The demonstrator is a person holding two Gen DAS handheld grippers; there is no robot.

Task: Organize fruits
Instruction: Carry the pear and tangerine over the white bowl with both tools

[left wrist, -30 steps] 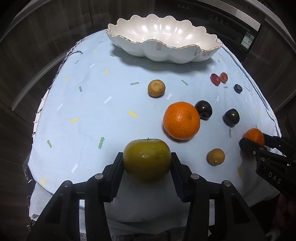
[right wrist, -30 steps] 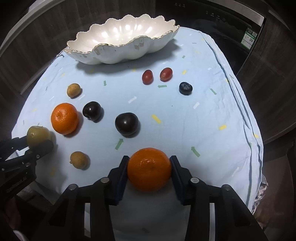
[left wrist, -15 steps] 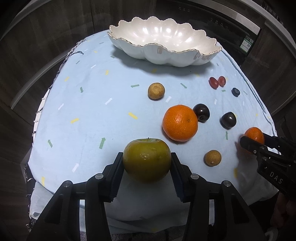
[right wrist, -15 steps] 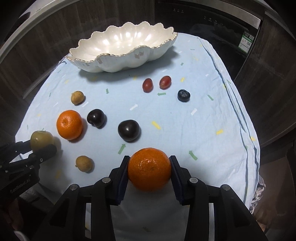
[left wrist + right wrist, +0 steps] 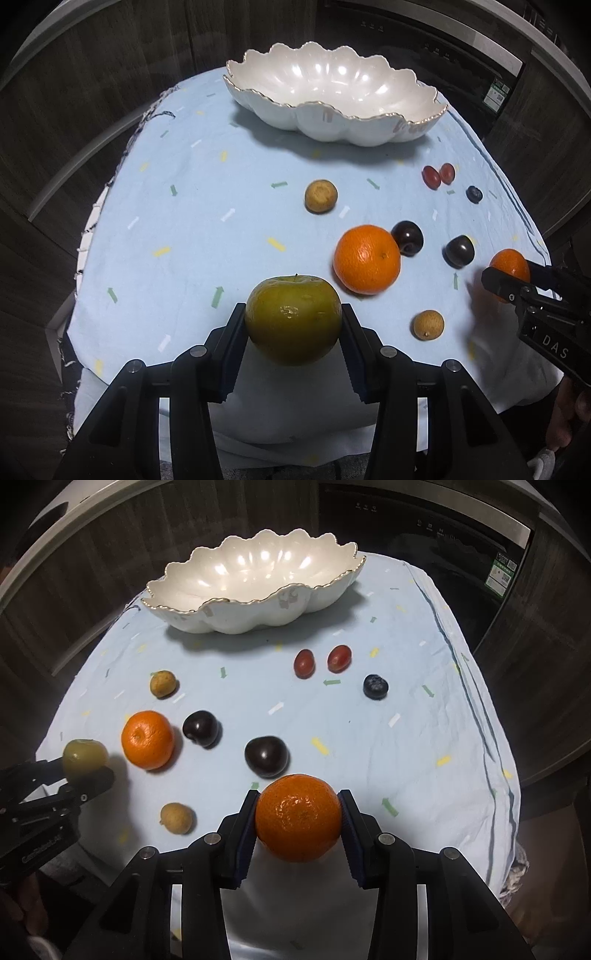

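Both tongs are squeezed tight on fruit. Left tongs (image 5: 293, 325) hold a round green-brown apple-shaped fruit (image 5: 293, 319) by its two sides, up off the blue cloth-covered tabletop (image 5: 184, 229). Right tongs (image 5: 298, 821) hold a small round bright orange mandarin (image 5: 298, 818) the same way.

From the right tongs, the wavy white bowl with a gold rim (image 5: 255, 602) sits at twelve o'clock, empty. Another orange mandarin (image 5: 147, 739) lies at ten o'clock, and a shiny dark plum (image 5: 266, 756) lies just past the held one.

I think both held fruits are firm but a bit smooth, so they could slip. Holding them across the fat middle looks best. The mandarin is soft inside, so a gentle squeeze is enough.
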